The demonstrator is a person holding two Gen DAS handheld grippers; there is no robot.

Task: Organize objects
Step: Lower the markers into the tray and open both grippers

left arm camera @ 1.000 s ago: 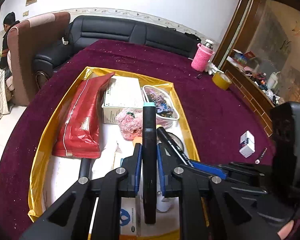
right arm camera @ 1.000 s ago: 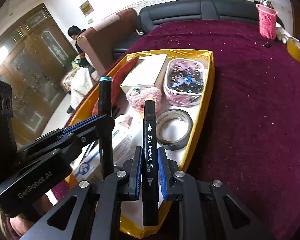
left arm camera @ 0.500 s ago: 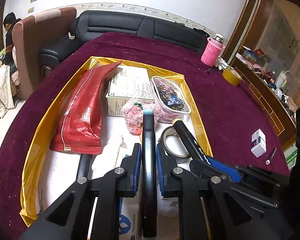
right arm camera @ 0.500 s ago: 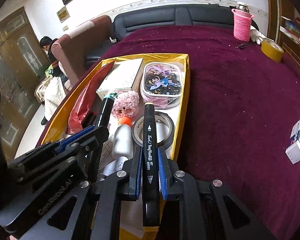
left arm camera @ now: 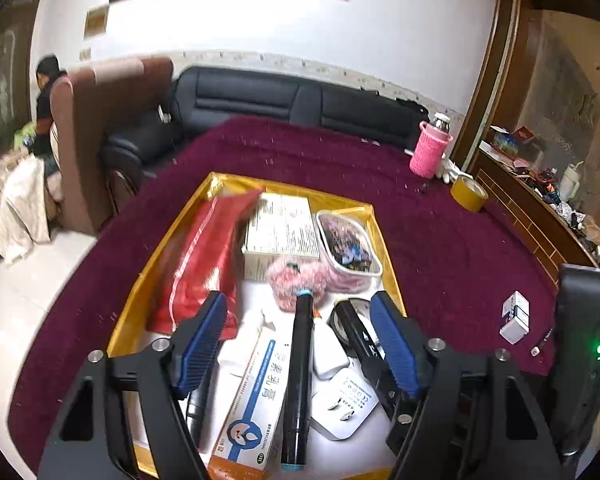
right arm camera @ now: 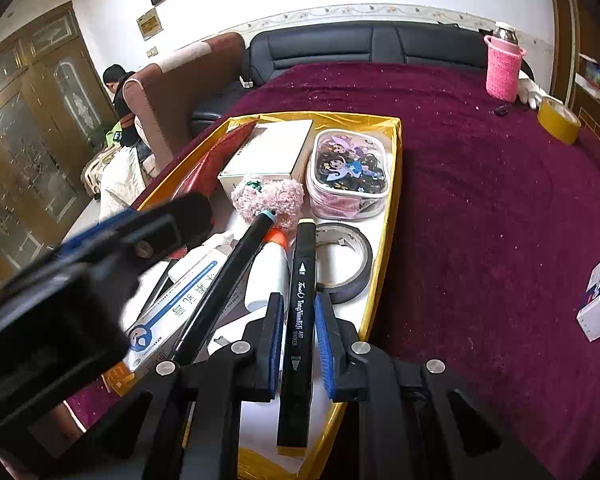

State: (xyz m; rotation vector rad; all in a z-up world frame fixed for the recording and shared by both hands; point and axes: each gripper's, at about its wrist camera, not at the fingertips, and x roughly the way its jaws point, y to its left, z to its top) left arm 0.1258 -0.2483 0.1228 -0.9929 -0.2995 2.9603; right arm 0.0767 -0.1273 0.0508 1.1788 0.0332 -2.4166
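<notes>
- The left gripper (left arm camera: pixel 300 344) has just opened its jaws wide. The blue-capped marker (left arm camera: pixel 298 376) it was squeezing a moment ago now lies loose between the blue pads, touching neither.
- That marker rests on the blue-and-white box (left arm camera: pixel 252 396) in the gold tray (left arm camera: pixel 140 296). It is long and black. Its blue tip points away from the camera, at the pink fluffy toy (left arm camera: pixel 296 284).
- The right gripper (right arm camera: pixel 296 336) is nearly shut on the black art marker (right arm camera: pixel 298 320), with a pad close on each side. Whether the pads press on it is hard to tell.
- This marker is black with white letters and a pale tip. It points away, up the tray, beside the grey tape roll (right arm camera: pixel 348 264).
- The left gripper looks blurry in the right view and hides part of the red bag (left arm camera: pixel 200 268).
- The bottom ends of both markers are partly hidden by the gripper arms.
</notes>
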